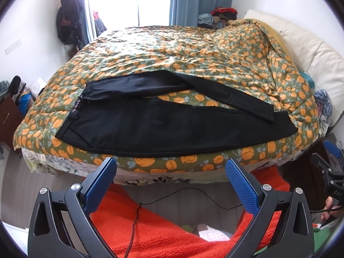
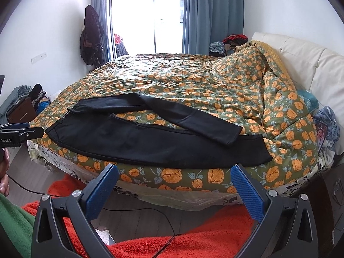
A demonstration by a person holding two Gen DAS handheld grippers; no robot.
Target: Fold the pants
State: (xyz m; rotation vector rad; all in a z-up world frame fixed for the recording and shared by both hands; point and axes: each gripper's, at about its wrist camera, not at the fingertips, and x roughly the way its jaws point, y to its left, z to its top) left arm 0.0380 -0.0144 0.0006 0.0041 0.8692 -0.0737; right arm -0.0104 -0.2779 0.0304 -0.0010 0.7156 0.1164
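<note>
Black pants (image 1: 137, 126) (image 2: 137, 142) lie spread along the near edge of the bed, waistband to the left and leg ends to the right. The far leg angles across and its cuff rests over the near leg at the right. My left gripper (image 1: 171, 167) hangs open in front of the bed edge, short of the pants, nothing between its blue pads. My right gripper (image 2: 175, 174) is also open and empty, just below the near leg's hem side. The right gripper shows at the right edge of the left wrist view, the left gripper at the left edge of the right wrist view.
The bed carries a green quilt (image 1: 193, 51) (image 2: 193, 81) with orange flowers, bunched at the right by a cream headboard (image 2: 301, 58). An orange fleece blanket (image 1: 172, 232) (image 2: 193, 236) and a black cable (image 1: 137, 212) lie below on the floor. Brown furniture (image 2: 21, 111) stands left.
</note>
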